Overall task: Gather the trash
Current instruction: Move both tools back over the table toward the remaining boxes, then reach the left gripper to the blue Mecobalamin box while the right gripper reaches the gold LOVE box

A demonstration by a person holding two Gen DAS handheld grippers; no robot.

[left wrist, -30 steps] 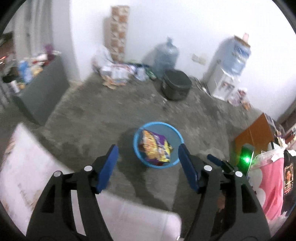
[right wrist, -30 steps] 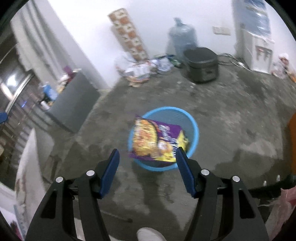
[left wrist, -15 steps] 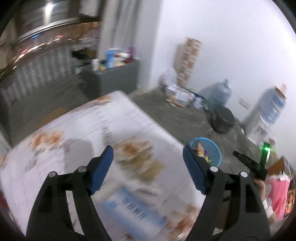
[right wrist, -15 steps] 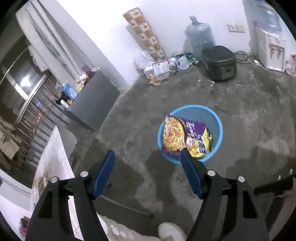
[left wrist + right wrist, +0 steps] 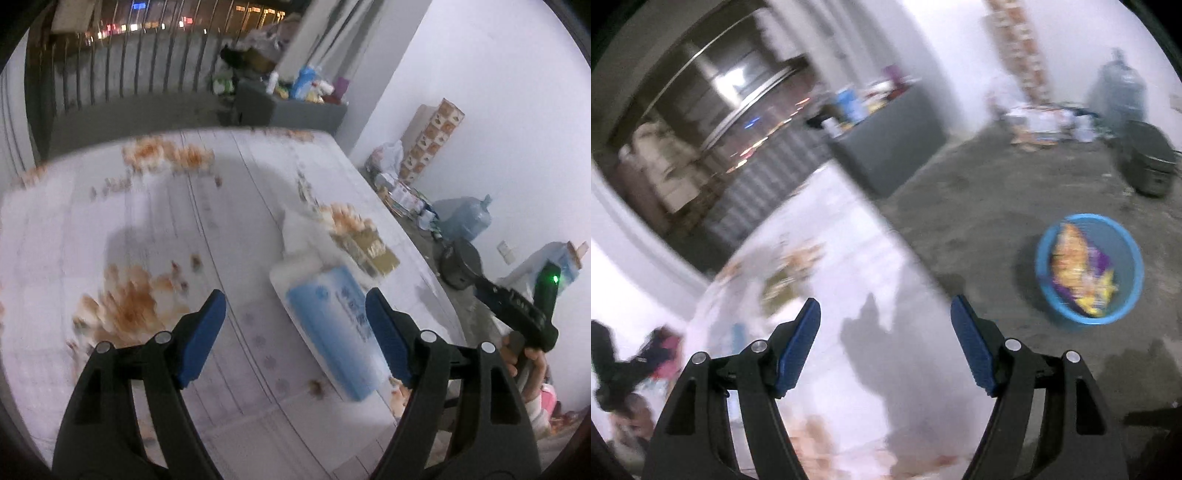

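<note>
A white bottle with a blue label lies on its side on the white patterned table. My left gripper hovers just in front of it, open, with the bottle's body showing between the blue fingers and no pad touching it. Out on the grey floor stands a blue basket with a purple and yellow snack bag inside. My right gripper is open and empty over the table's edge, left of the basket. The view is blurred.
A hand holds the other gripper at the table's right edge. A grey cabinet loaded with bottles stands by the railing. A water jug, a black pot and scattered litter line the far wall.
Both grippers swung left, away from the basket on the floor and over the table. The bottle came into the left view. The snack bag has dropped deeper into the basket. Both jaws widened a little.
</note>
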